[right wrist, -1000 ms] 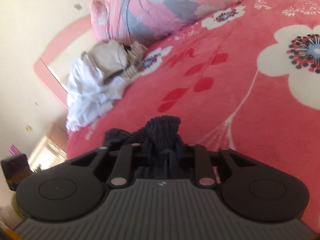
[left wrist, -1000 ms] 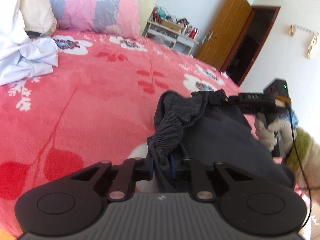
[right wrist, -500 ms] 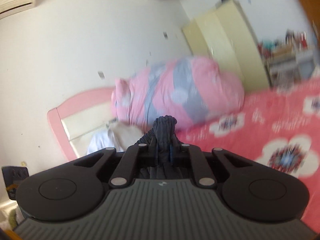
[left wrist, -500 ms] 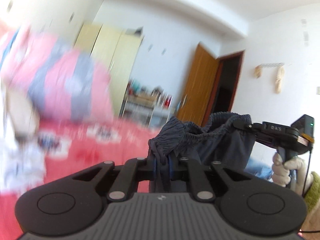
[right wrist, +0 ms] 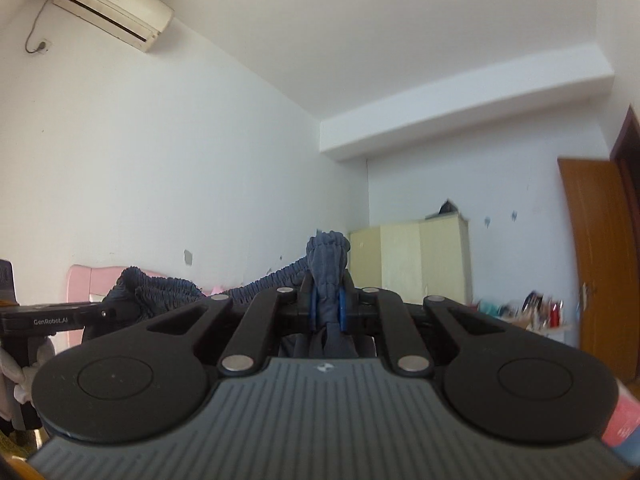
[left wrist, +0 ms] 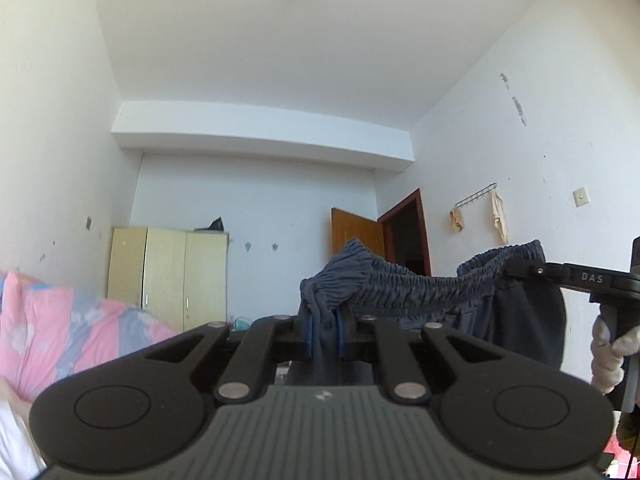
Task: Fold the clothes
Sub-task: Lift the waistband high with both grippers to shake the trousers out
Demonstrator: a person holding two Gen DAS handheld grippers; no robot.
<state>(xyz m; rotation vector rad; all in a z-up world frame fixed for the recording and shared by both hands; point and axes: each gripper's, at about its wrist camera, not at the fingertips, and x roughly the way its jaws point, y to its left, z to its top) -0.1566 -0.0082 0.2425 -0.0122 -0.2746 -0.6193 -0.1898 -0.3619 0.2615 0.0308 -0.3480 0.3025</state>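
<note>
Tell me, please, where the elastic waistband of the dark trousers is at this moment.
The waistband hangs in the air, stretched between the left gripper and the right gripper. In the left wrist view it runs right of centre, in front of the open door.

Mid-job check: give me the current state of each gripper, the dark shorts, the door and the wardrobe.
Left gripper: shut on the dark shorts' waistband.
Right gripper: shut on the waistband's other end.
Dark shorts: lifted, elastic waistband spanning between both grippers, fabric hanging below.
Door: open.
Wardrobe: doors closed.
Air conditioner: flap looks closed; running or not cannot be told.
</note>
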